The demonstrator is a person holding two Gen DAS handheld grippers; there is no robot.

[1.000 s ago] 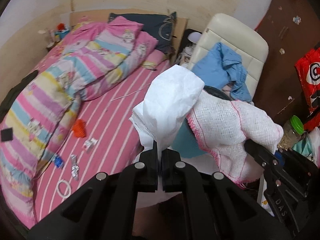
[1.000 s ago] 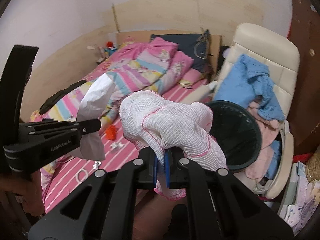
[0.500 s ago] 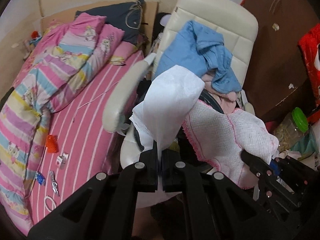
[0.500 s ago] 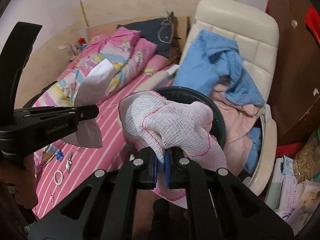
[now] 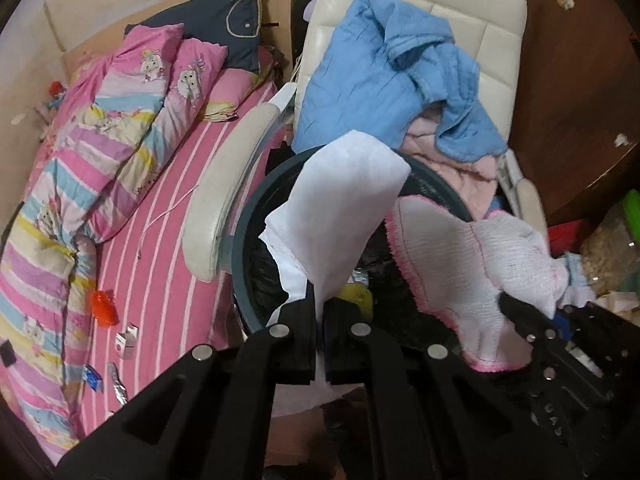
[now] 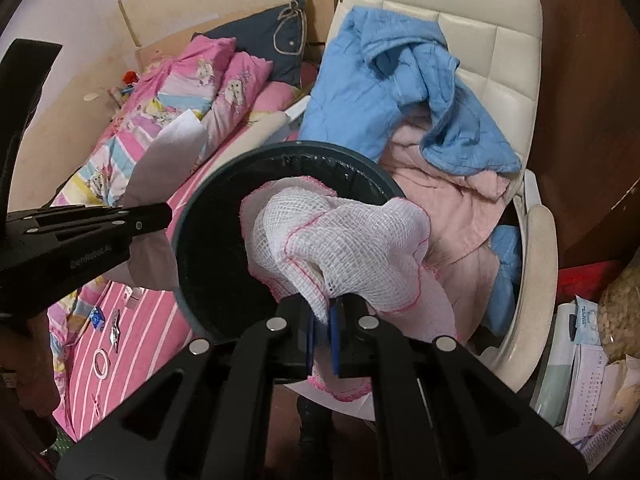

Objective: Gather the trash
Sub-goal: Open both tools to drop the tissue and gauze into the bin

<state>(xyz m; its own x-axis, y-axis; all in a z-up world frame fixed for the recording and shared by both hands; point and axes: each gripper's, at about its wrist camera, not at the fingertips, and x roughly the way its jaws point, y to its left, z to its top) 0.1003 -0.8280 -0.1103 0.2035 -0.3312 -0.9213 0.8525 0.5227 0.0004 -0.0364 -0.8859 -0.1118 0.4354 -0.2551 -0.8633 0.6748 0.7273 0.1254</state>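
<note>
Over dark round trash bin [image 5: 256,216], beside bed: left gripper [image 5: 320,308], jaws clenched on white paper sheet [image 5: 344,200], sheet standing up from pads w/ top corner reaching bin's far rim. Just right of it, right gripper [image 6: 325,316], blue-padded jaws clamped on white mesh cloth w/ pink stitched edge [image 6: 340,240], cloth bunched above pads, hanging over bin mouth. Both grippers pointing steeply down, side by side, near but apart. Seen from right wrist cam: left gripper at frame left, paper poking out past bin's left rim, part of person's hand [image 6: 28,364] below it. Bin lined w/ black bag, some scraps incl. sth yellow [image 5: 356,294] visible at bottom. Behind bin: cream padded office chair [image 6: 472,24], blue garment [image 6: 384,92] draped on backrest, pale pink clothing [image 6: 448,200] piled on seat. Left of bin: bed w/ pink striped sheet [image 5: 160,248], pastel striped quilt [image 5: 52,208], dark blue pillow [image 5: 216,36] at head. Still lying on sheet: orange-red plastic item [image 5: 103,307], small white carton [image 5: 126,340], blue wrapper [image 5: 93,378], foil wrapper [image 5: 117,380], white ring [image 6: 101,363]. At far right: brown wooden furniture [image 5: 580,92], jar w/ green lid [image 5: 612,240], papers stacked on floor [image 6: 588,392].
</note>
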